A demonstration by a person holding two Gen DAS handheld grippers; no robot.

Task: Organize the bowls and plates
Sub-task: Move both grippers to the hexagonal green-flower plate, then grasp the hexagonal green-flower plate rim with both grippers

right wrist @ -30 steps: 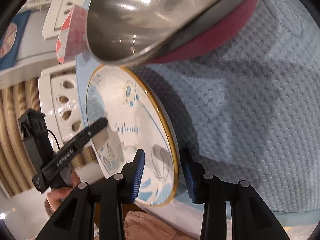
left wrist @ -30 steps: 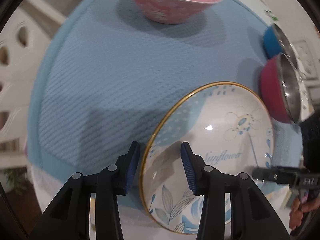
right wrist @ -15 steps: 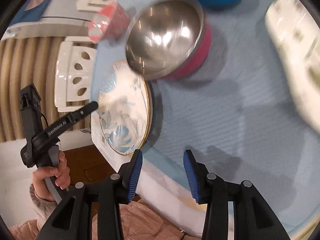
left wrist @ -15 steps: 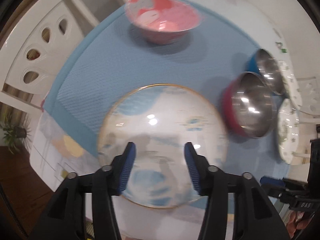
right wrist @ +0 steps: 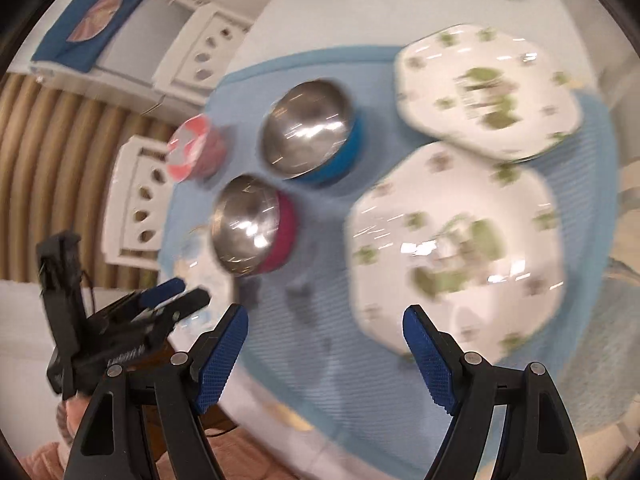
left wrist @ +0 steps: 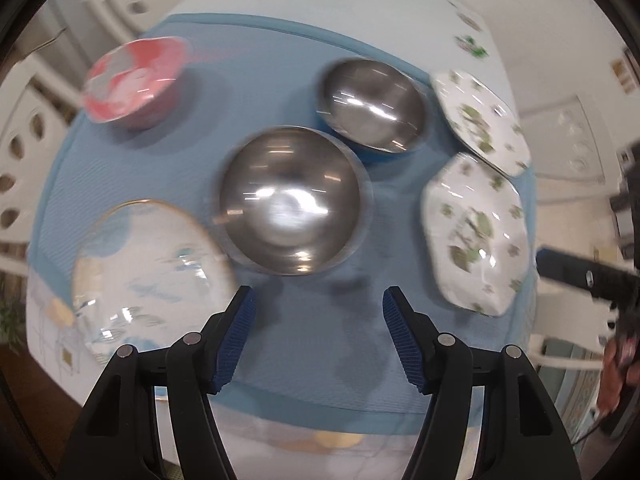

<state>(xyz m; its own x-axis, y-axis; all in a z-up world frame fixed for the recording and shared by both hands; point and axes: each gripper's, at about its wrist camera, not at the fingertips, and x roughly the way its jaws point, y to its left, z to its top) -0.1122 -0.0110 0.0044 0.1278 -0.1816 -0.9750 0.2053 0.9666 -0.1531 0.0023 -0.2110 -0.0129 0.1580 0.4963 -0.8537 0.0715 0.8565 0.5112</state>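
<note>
On a blue mat [left wrist: 304, 340] lie a gold-rimmed Sunflower plate [left wrist: 148, 276] at the left, a steel bowl with a magenta outside [left wrist: 292, 208] [right wrist: 252, 228], a steel bowl with a blue outside [left wrist: 372, 106] [right wrist: 312, 136], a pink bowl [left wrist: 134, 78] [right wrist: 192, 152] and two white plates with green sprigs [left wrist: 476, 232] [left wrist: 480, 120] [right wrist: 456, 244] [right wrist: 484, 88]. My left gripper [left wrist: 316, 324] is open and empty above the mat's near edge. My right gripper [right wrist: 326, 344] is open and empty, above the mat beside the near sprig plate. Both views are blurred.
White chairs with oval cut-outs [left wrist: 24, 152] [right wrist: 140, 196] stand at the table's left side. The left gripper's body [right wrist: 100, 344] shows at the lower left of the right wrist view. The right gripper's body [left wrist: 588, 276] shows at the right edge of the left wrist view.
Both grippers have let go of the Sunflower plate, opened wide and pulled up and back from it. The plate now lies flat on the mat at the left.
</note>
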